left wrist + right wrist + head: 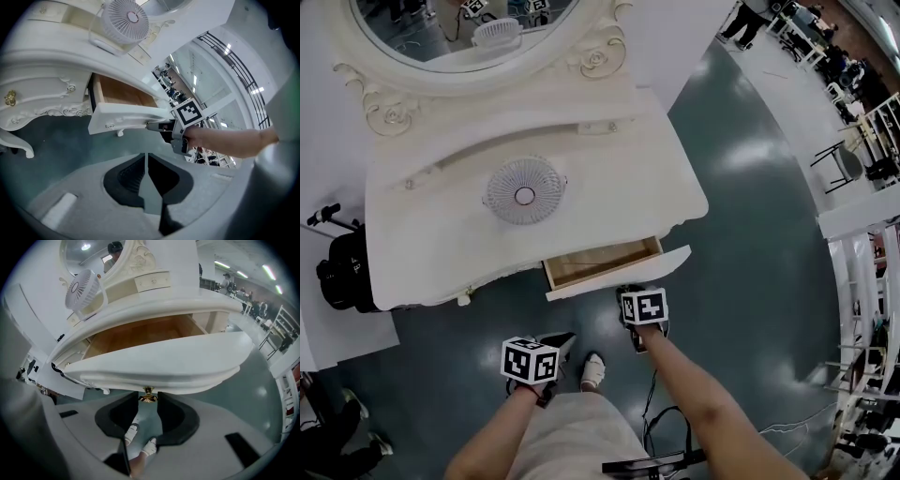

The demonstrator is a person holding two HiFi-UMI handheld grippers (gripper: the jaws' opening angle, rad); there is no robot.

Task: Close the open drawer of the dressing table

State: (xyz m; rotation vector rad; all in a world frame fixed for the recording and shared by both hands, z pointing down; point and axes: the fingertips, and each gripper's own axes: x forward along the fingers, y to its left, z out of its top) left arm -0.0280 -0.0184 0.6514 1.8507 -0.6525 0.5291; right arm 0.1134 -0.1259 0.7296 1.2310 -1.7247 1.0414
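The drawer (605, 262) of the dressing table (441, 234) stands open at the near right. Our right gripper (628, 291) pinches its gold knob (148, 393). Our left gripper (146, 157) is closed and empty. Next we should push straight toward the far side.

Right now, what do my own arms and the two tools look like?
Both arms are bare, with no sleeves. The left tool and the right tool each have a broad grey shell around two black pads. Each carries a white cube printed with black square markers. Seen from the left gripper view, the right tool's body is grey with black parts.
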